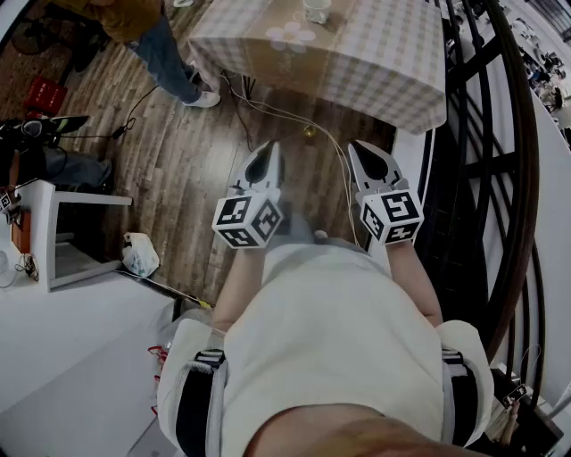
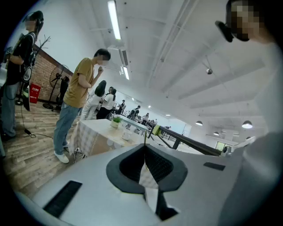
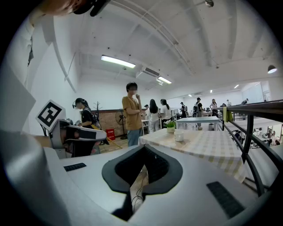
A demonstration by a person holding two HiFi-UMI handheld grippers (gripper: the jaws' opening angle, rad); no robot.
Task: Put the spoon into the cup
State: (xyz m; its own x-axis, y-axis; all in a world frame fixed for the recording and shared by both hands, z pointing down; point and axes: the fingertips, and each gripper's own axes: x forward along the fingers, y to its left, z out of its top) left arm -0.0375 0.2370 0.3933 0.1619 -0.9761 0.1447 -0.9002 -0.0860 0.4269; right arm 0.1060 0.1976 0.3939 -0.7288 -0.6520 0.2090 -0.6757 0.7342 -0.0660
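Spoon: not made out in any view; probably light, stiff, slippery; best taken mid-handle.
Cup: white round cup [image 1: 317,11] on checked-cloth table [image 1: 393,62], 12 o'clock, well apart from the grippers.
Left gripper [image 1: 266,156]: jaws together, empty, near level.
Right gripper [image 1: 364,156]: likewise, at its 3 o'clock.

The cup [image 3: 178,135] is small, plain and white, and it stands upright on the checked cloth of a table [image 3: 212,148]. It sits near 1 small potted plant [image 3: 170,126]. The spoon cannot be made out.
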